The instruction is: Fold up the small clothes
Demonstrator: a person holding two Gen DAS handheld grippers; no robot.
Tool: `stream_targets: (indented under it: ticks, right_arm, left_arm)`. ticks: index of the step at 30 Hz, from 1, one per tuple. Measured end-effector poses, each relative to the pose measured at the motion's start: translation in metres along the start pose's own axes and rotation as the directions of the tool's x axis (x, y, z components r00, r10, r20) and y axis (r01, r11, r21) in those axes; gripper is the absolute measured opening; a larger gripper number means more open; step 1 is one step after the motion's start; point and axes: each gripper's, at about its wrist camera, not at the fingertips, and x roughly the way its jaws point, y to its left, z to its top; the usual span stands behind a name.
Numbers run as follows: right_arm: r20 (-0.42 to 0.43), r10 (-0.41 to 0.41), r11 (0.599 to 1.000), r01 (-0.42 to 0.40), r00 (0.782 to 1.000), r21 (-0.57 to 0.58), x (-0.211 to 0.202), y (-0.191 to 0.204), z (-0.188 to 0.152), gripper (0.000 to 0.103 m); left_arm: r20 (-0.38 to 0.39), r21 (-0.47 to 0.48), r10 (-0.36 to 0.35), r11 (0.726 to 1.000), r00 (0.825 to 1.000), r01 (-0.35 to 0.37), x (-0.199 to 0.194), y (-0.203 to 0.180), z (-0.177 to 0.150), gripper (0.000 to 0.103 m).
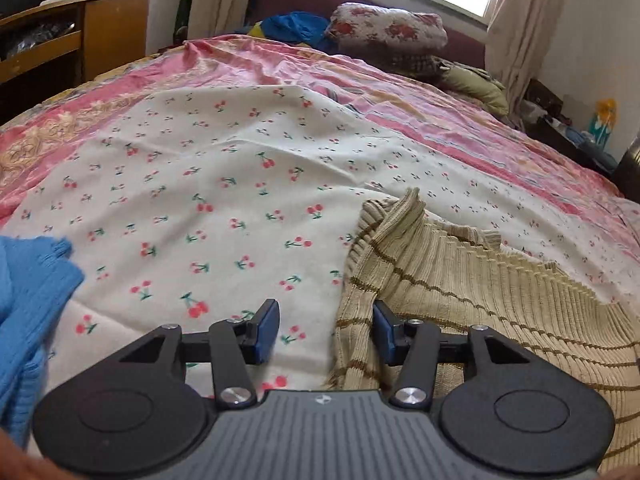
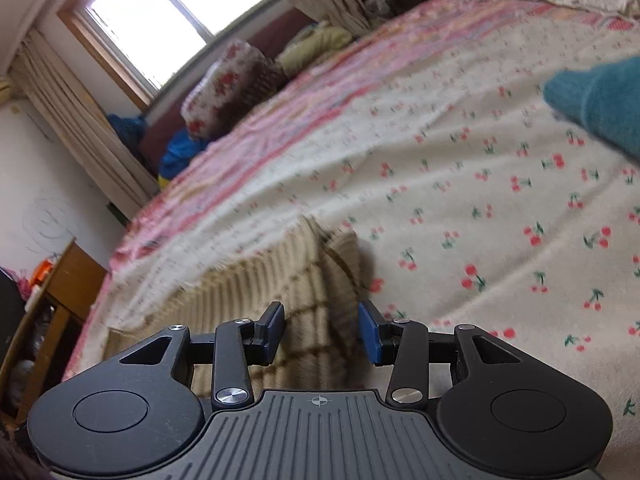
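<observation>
A beige ribbed knit garment with thin brown stripes (image 1: 460,292) lies on a white cherry-print sheet (image 1: 208,184). My left gripper (image 1: 326,330) is open, its jaws astride the garment's left edge. In the right wrist view the same beige garment (image 2: 280,280) lies under and ahead of my right gripper (image 2: 320,330), which is open over the garment's right edge. A blue knit garment (image 1: 28,304) lies at the left of the left wrist view. A teal garment (image 2: 600,100) lies on the sheet at the right of the right wrist view.
A pink patterned bedspread (image 1: 360,76) covers the bed beyond the sheet. Floral pillows (image 1: 388,26) and blue cloth (image 1: 300,26) sit at the headboard under a window. A wooden desk (image 1: 80,36) stands at the left of the bed.
</observation>
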Motion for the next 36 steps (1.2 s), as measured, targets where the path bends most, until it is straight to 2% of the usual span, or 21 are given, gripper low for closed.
stream_targets:
  ticks: [3, 5, 9, 12, 14, 18, 20, 22, 27, 31, 34, 36]
  right_arm:
    - [-0.007, -0.009, 1.000, 0.009, 1.000, -0.016, 0.000, 0.003, -0.004, 0.041]
    - [-0.003, -0.012, 0.999, 0.012, 1.000, -0.036, -0.003, 0.007, -0.005, 0.041]
    - [-0.006, -0.006, 0.999, 0.006, 1.000, -0.046, -0.013, 0.013, -0.011, 0.041]
    - [-0.013, -0.019, 0.998, 0.018, 1.000, -0.056, -0.016, 0.015, -0.016, 0.046]
    - [-0.020, -0.029, 0.997, 0.028, 0.999, -0.068, -0.016, 0.015, -0.019, 0.050]
    - [-0.028, -0.028, 0.997, 0.026, 0.999, -0.075, -0.016, 0.013, -0.023, 0.050]
    - [-0.029, -0.003, 0.998, 0.001, 1.000, -0.063, -0.021, 0.014, -0.021, 0.052]
    - [-0.038, 0.026, 0.998, -0.029, 0.999, -0.060, -0.021, 0.016, -0.020, 0.055]
    - [-0.054, 0.008, 0.994, -0.014, 0.999, -0.109, -0.013, 0.018, -0.027, 0.056]
    - [-0.070, 0.062, 0.996, -0.066, 0.996, -0.067, -0.015, 0.013, -0.023, 0.058]
    - [-0.073, 0.065, 0.995, -0.070, 0.995, -0.070, -0.014, 0.013, -0.024, 0.058]
    - [-0.075, 0.065, 0.995, -0.071, 0.995, -0.074, -0.013, 0.013, -0.024, 0.058]
  left_arm:
    - [0.002, -0.005, -0.015, 1.000, 1.000, 0.015, -0.006, 0.001, 0.001, 0.055]
    - [0.009, -0.009, -0.053, 0.999, 0.999, 0.053, -0.016, 0.001, -0.001, 0.054]
    - [0.015, 0.043, -0.138, 0.990, 0.990, 0.138, -0.034, -0.005, -0.014, 0.055]
    - [-0.017, 0.059, -0.159, 0.985, 0.987, 0.160, -0.035, -0.003, -0.024, 0.055]
    - [-0.049, 0.056, -0.143, 0.988, 0.988, 0.146, -0.028, 0.002, -0.029, 0.058]
    - [-0.050, -0.008, -0.190, 0.982, 0.981, 0.190, -0.033, 0.015, -0.028, 0.057]
    - [-0.045, -0.024, -0.212, 0.977, 0.976, 0.211, -0.036, 0.017, -0.027, 0.057]
    - [-0.046, -0.026, -0.212, 0.977, 0.976, 0.211, -0.034, 0.017, -0.027, 0.057]
    - [-0.082, -0.057, -0.226, 0.974, 0.971, 0.221, -0.026, 0.017, -0.025, 0.062]
    - [-0.109, -0.086, -0.278, 0.959, 0.954, 0.270, -0.027, 0.012, -0.024, 0.062]
    - [-0.109, -0.106, -0.274, 0.959, 0.955, 0.263, -0.024, 0.014, -0.028, 0.060]
    - [-0.113, -0.148, -0.290, 0.951, 0.951, 0.272, -0.025, 0.017, -0.028, 0.056]
